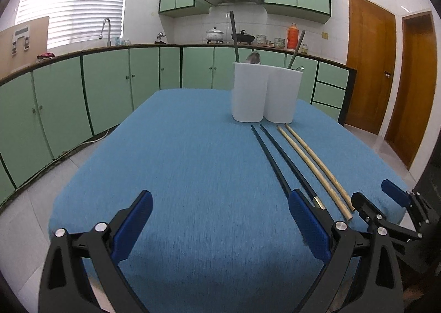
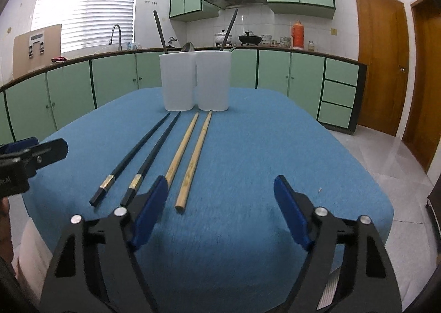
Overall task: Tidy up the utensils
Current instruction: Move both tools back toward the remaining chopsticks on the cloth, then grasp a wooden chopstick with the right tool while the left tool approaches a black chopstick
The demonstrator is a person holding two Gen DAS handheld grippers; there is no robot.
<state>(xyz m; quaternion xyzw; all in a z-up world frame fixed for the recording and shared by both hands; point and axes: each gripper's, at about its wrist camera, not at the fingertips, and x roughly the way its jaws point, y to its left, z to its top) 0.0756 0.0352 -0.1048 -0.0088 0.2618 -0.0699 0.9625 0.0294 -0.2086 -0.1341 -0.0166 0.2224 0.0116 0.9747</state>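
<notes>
Two black chopsticks (image 2: 137, 154) and two wooden chopsticks (image 2: 193, 158) lie side by side on the blue tablecloth (image 2: 261, 147), pointing toward a white two-compartment holder (image 2: 195, 81). The holder contains dark-handled utensils and a spoon. In the left wrist view the black chopsticks (image 1: 278, 158), the wooden chopsticks (image 1: 317, 167) and the holder (image 1: 264, 92) sit to the right. My left gripper (image 1: 220, 208) is open and empty above the near cloth. My right gripper (image 2: 220, 197) is open and empty, just behind the wooden chopsticks' near ends.
The table stands in a kitchen with green cabinets (image 1: 110, 87) and a counter behind it. Wooden doors (image 2: 380, 59) are at the right. The right gripper shows at the right edge of the left wrist view (image 1: 386, 200); the left gripper shows at the left edge of the right wrist view (image 2: 35, 156).
</notes>
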